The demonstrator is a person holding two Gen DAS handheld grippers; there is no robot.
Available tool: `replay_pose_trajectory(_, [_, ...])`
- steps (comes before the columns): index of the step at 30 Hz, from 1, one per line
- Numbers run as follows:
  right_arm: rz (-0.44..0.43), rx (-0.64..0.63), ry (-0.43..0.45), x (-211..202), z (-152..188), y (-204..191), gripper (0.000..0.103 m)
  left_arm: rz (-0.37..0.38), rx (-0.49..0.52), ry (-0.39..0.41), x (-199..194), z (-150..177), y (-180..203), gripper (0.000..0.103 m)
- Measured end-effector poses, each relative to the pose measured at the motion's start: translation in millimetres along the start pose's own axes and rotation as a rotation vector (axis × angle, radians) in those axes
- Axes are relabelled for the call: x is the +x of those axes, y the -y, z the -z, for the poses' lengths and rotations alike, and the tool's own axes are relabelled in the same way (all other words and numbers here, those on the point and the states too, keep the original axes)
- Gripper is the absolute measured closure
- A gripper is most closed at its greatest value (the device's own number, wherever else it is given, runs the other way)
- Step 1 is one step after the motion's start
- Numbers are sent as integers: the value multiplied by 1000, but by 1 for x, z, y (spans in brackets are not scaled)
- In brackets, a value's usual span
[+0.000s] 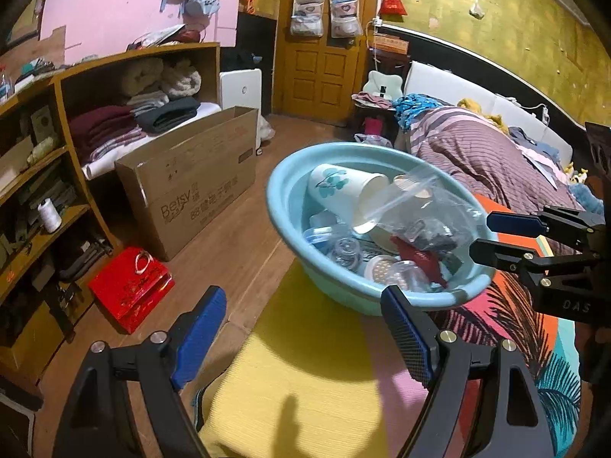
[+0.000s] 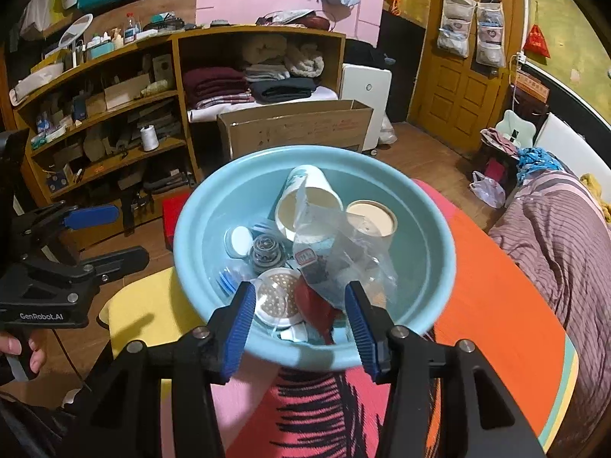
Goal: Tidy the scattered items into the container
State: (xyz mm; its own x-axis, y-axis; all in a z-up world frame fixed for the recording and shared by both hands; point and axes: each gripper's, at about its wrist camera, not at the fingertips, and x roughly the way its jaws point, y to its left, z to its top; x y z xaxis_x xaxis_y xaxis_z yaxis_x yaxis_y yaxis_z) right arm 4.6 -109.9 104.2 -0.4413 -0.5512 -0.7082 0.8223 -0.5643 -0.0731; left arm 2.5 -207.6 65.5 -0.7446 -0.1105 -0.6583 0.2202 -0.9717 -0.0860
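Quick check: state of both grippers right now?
Left gripper: open, holding nothing, beside the blue basin.
Right gripper: open, holding nothing, fingers above the basin's near rim.

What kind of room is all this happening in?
Most likely a lived-in bedroom at home. A bed with a striped cover lies along one wall, open wooden shelves hold folded blankets and odds and ends, and a panelled door has fabric pocket organisers hanging on it.
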Motion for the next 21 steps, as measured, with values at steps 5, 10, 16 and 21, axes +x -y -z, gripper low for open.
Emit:
replay_pose_trajectory(5, [15,17,26,-25,10,7,51,6,46,28,-13,-2,22,16])
replay_pose_trajectory(10, [41,37,45,-50,25,17,51,23,86,43,-22,-2,43,16])
replay_pose_trajectory(16, [77,90,50,-78,52,35,51,86,149,40,-29,2,79,16])
replay_pose_trajectory(21, [118,143,39,-100,80,51,50,157,190,14,-24,6,113,16])
